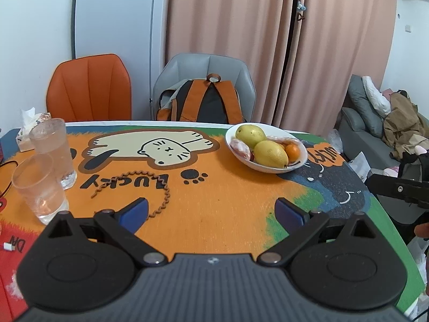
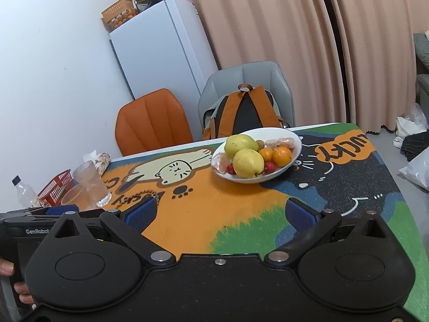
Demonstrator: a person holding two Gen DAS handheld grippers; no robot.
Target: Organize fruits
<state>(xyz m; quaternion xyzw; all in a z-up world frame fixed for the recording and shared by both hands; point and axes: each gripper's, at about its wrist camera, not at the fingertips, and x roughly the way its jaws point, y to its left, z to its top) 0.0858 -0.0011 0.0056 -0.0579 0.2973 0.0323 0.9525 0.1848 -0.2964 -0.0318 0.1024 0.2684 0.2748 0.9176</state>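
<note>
Both tongs wide open, holding nothing: left tongs point(image 1: 211, 213), right tongs point(image 2: 221, 213), low in each frame. White fruit bowl point(image 2: 291, 158) up near the middle, on the table point(image 2: 203, 222), piled with pears point(image 2: 248, 163) and oranges point(image 2: 281, 155). Could roll out if bumped. Glass cups point(image 1: 52, 150) at left could tip.

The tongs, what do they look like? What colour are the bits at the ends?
Both pairs look alike. The left tongs and right tongs are matte black plastic with two round discs, silver pins and angled arms ending in blue textured pads. The body between the discs is ribbed. From the right wrist view, white lettering "GenRobot" shows on the left one's side.
</note>
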